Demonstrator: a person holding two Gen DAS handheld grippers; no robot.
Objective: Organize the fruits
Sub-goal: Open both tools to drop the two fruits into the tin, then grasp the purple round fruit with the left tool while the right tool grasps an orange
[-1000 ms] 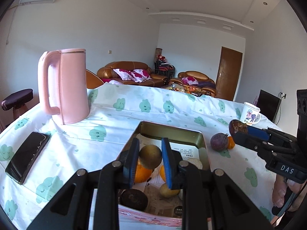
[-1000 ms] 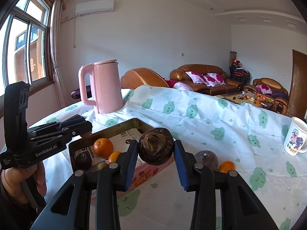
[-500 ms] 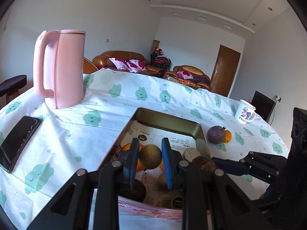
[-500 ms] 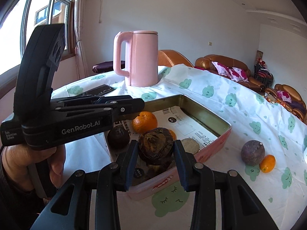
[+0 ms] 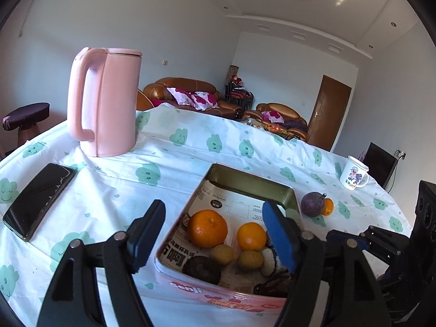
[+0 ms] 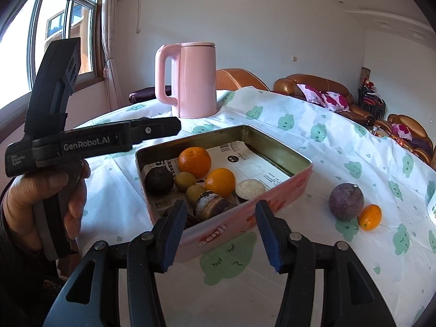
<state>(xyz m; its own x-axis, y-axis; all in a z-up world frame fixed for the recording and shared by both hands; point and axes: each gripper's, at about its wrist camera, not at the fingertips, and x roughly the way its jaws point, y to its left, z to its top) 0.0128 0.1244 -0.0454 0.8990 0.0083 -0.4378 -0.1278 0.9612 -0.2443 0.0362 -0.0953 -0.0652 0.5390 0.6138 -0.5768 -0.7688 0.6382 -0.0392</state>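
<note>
- The right gripper [image 6: 218, 231] now has its jaws spread wide and they hold nothing; half a second ago they pinched a dark wrinkled fruit.
- That dark wrinkled fruit [image 6: 214, 204] now lies inside the tin box [image 6: 275, 190], at its near wall, touching a small green-yellow fruit [image 6: 195, 192].
- The left gripper [image 5: 215, 234] is also spread wide and empty; earlier it was pressed on a round green-yellow fruit.
- In the left wrist view two green-yellow fruits [image 5: 222, 254] lie side by side in the box, near a dark round fruit [image 5: 201, 269]; I cannot tell which of the two was released.
- Behind them in the box sit a big orange [image 5: 207, 228] and a smaller orange [image 5: 251, 236], and a flat pale slice [image 6: 250, 188] lies just beside the smaller one.
- The box bottom is covered with printed paper [image 6: 256, 170].
- On the tablecloth [image 6: 299, 141], right of the box, a purple passion fruit [image 6: 346, 201] and a kumquat [image 6: 369, 217] are touching, in the same place as before.
- A black phone [image 5: 39, 200] lies on the left side of the table.
- Farther back stand a pink kettle [image 5: 105, 102] and a white mug [image 5: 353, 176].
- The person's left hand [image 6: 46, 199] grips the handle of the left gripper.
</note>
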